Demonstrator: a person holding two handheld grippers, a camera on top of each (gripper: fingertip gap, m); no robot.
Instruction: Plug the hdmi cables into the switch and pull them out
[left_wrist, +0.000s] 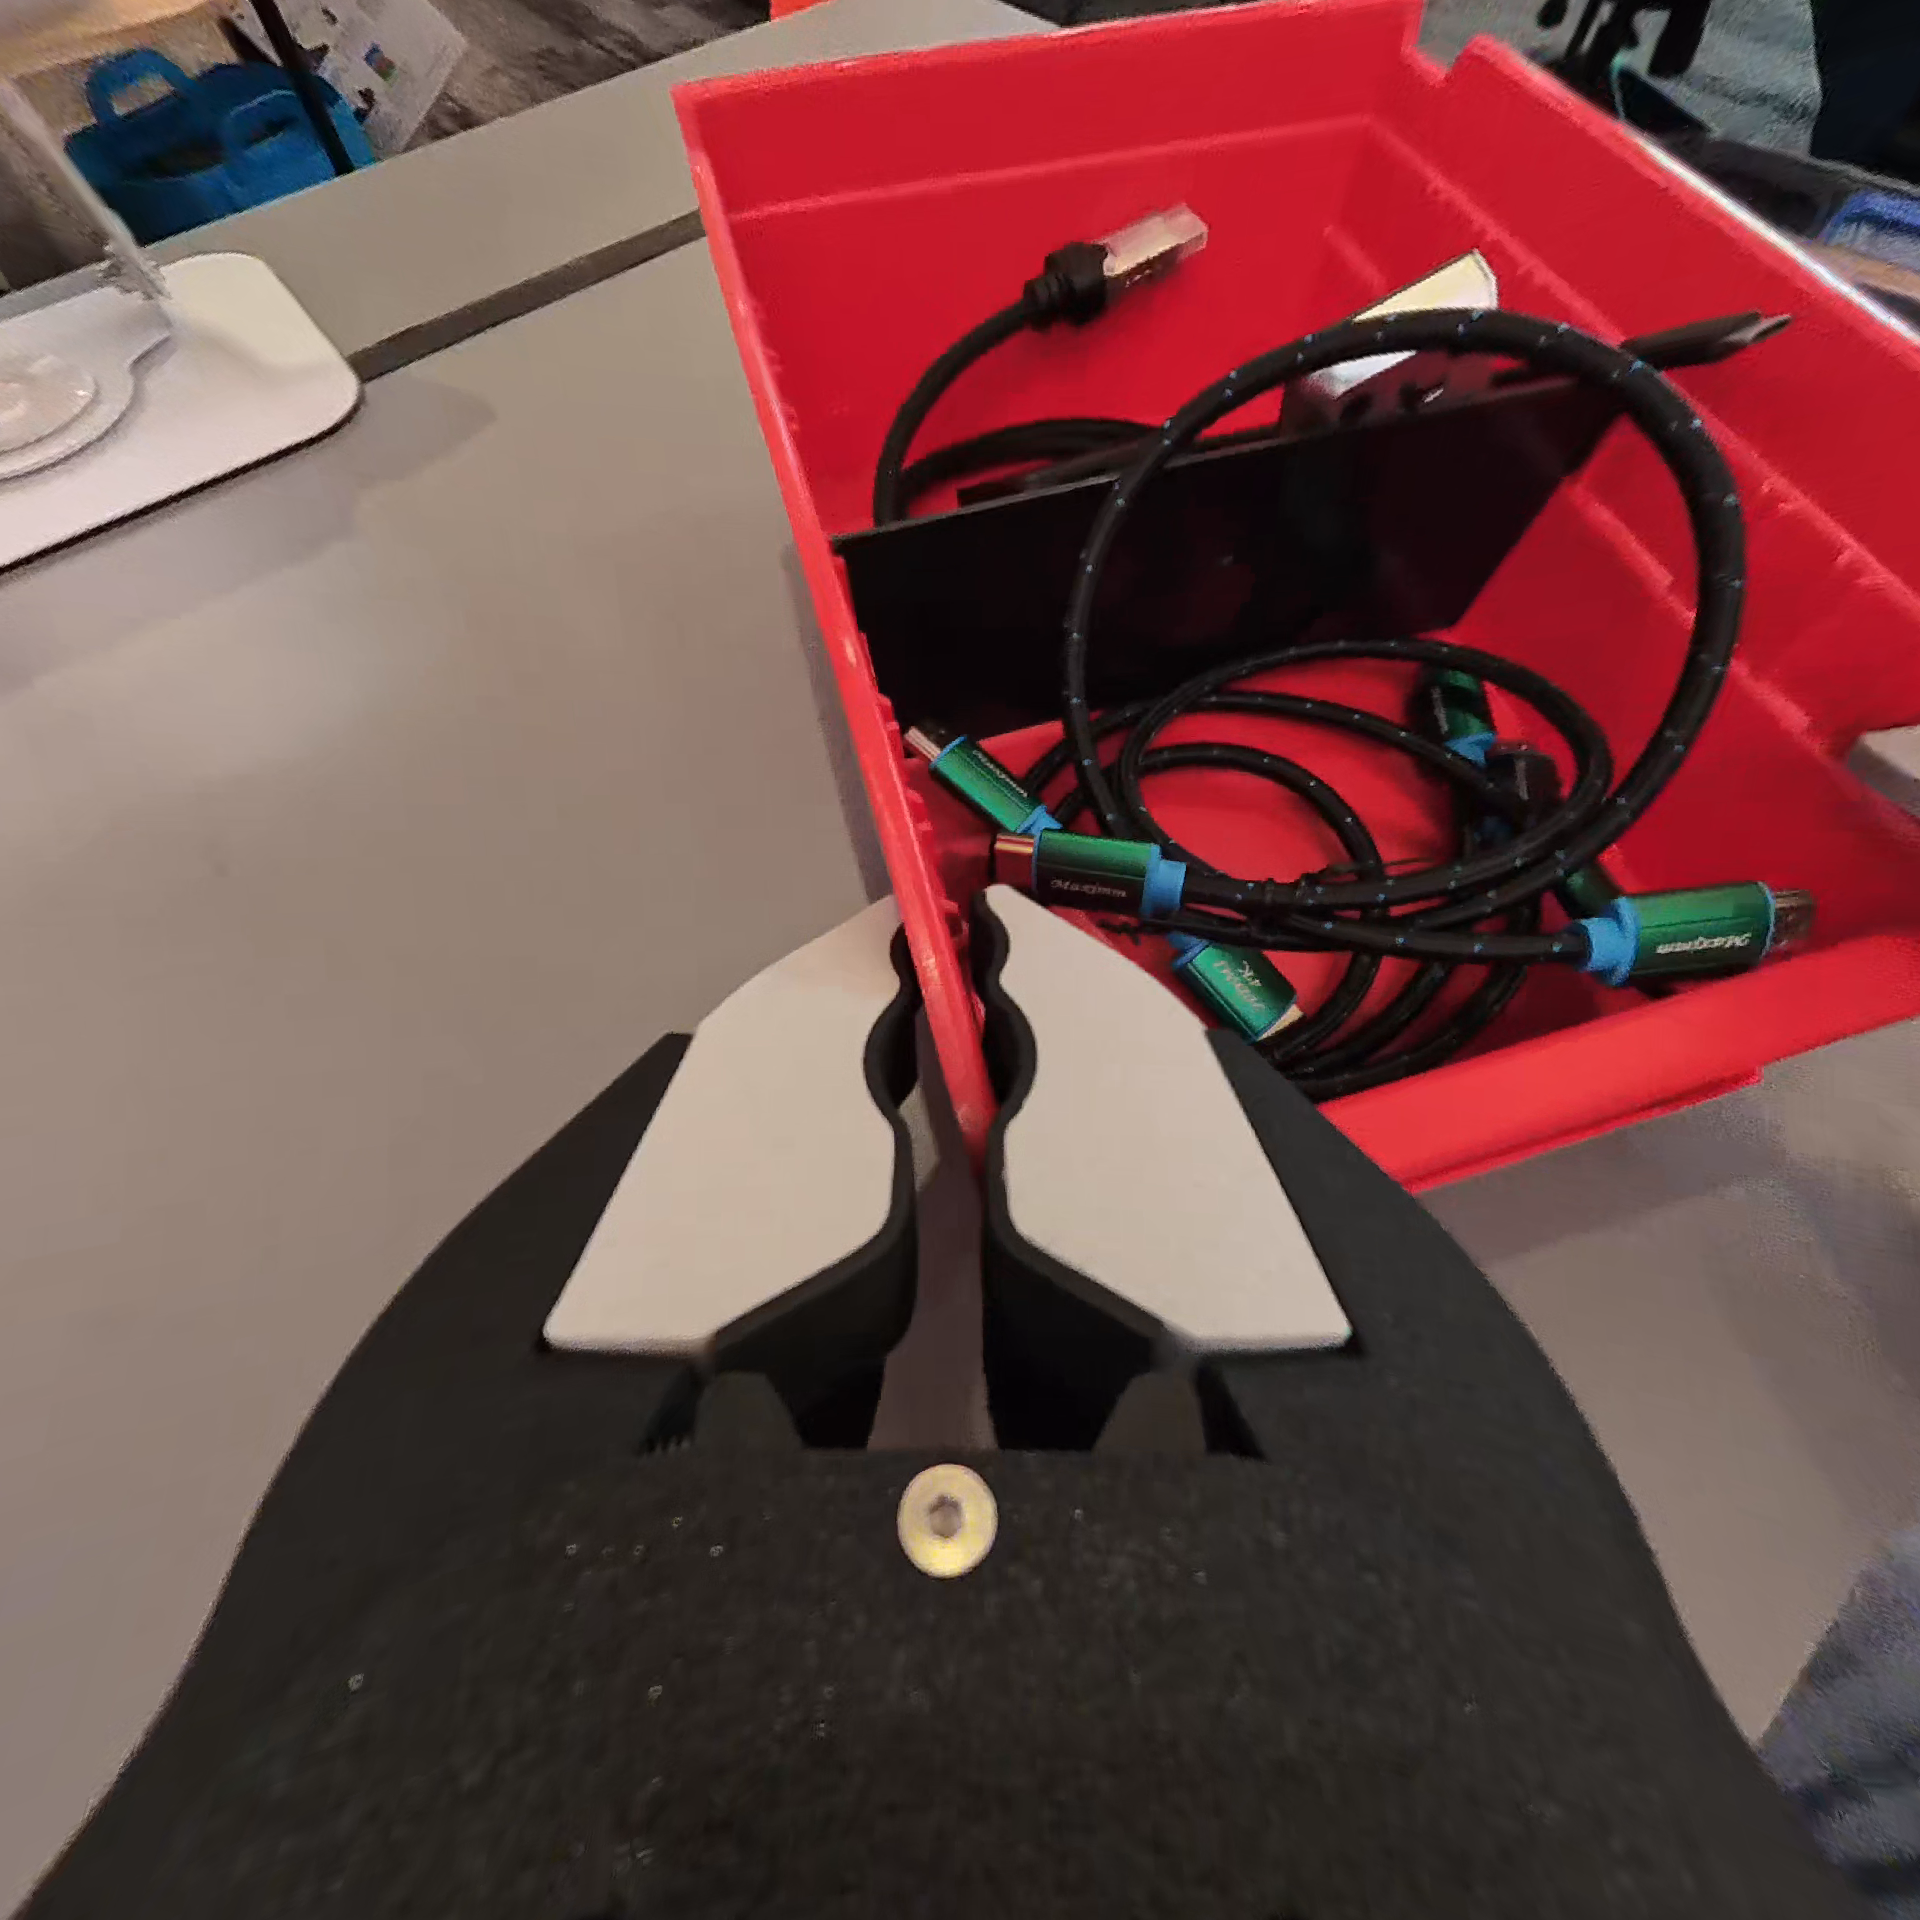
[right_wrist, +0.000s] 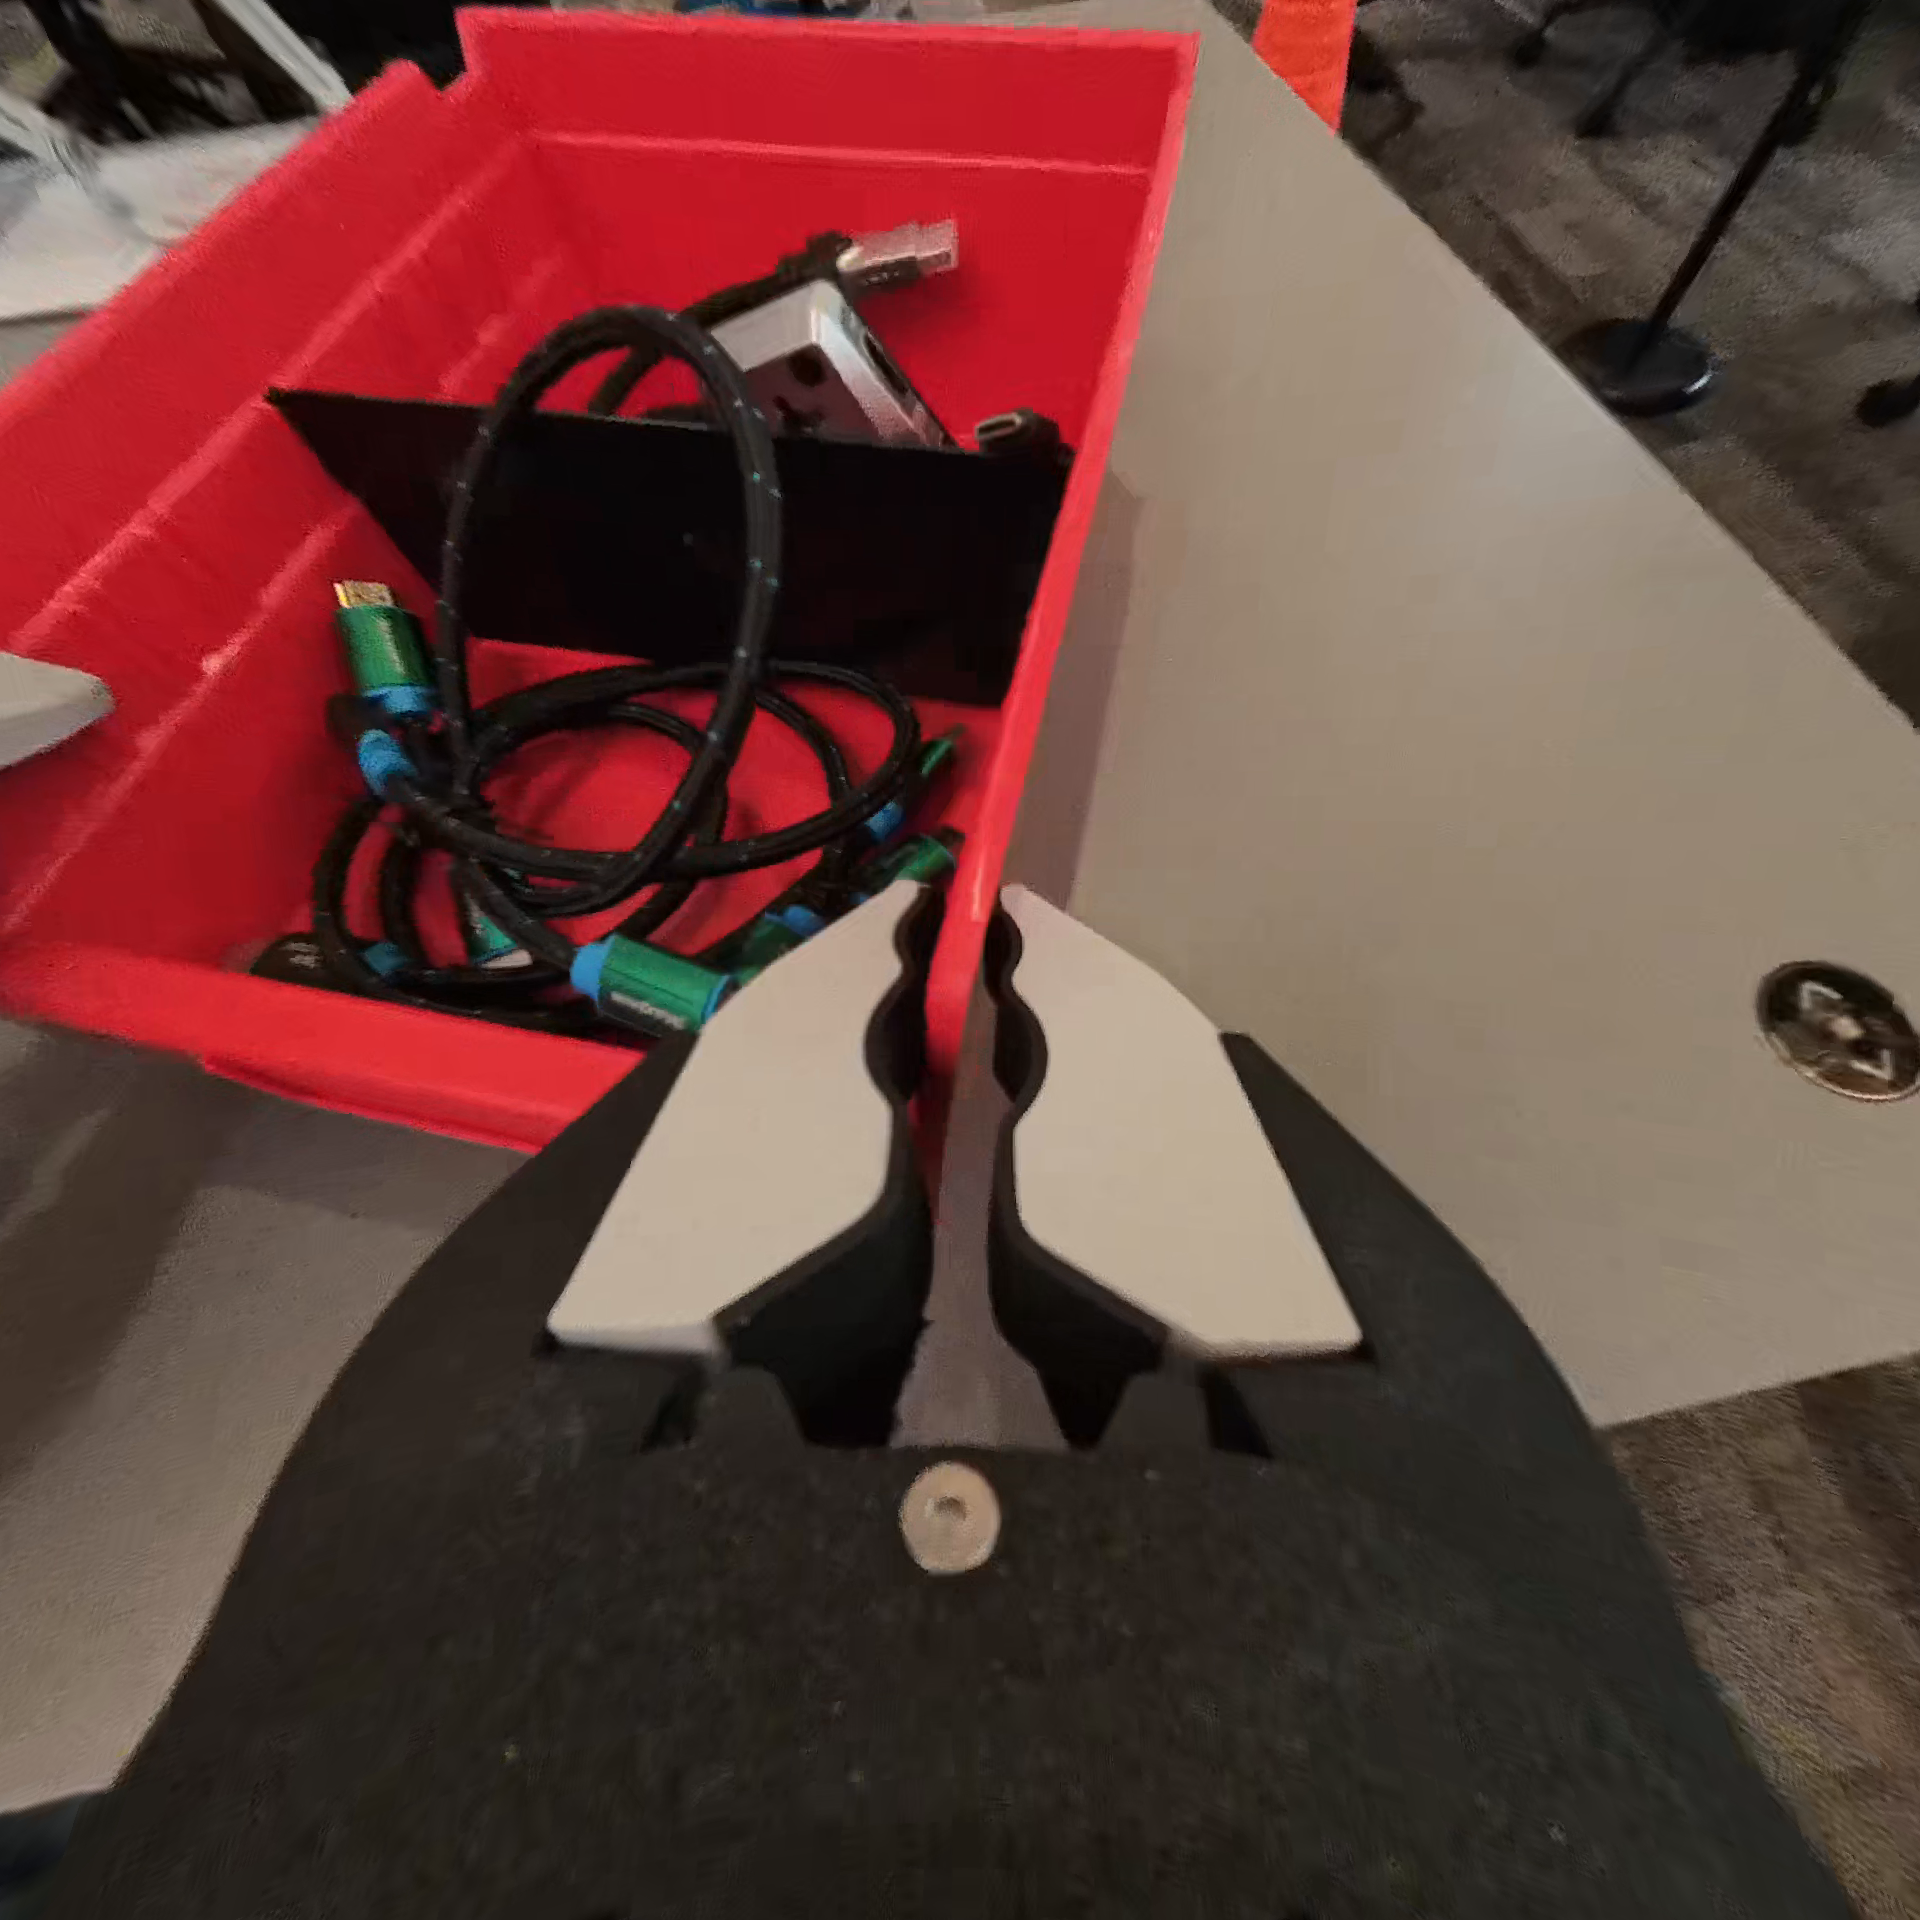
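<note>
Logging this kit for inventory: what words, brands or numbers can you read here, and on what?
Green plug shells in the red bin: light printed lettering, which I don't repeat.
Printed sheet at upper left: too blurred to read.

1. A grey table (left_wrist: 436, 831) fills the foreground; a dark seam crosses its top in the left wrist view.
2. A red bin (left_wrist: 1174, 166) stands on the table, with a black divider (left_wrist: 1195, 582) upright across its inside.
3. A white flat stand (left_wrist: 187, 405) rests on the table's far left part, well apart from the bin.
4. Blue bags (left_wrist: 208, 145) sit on the floor beyond the table.
5. A round metal fitting (right_wrist: 1834, 1029) is set into the tabletop.
6. A black pole stand (right_wrist: 1652, 353) rises from the carpet (right_wrist: 1507, 156).
</note>
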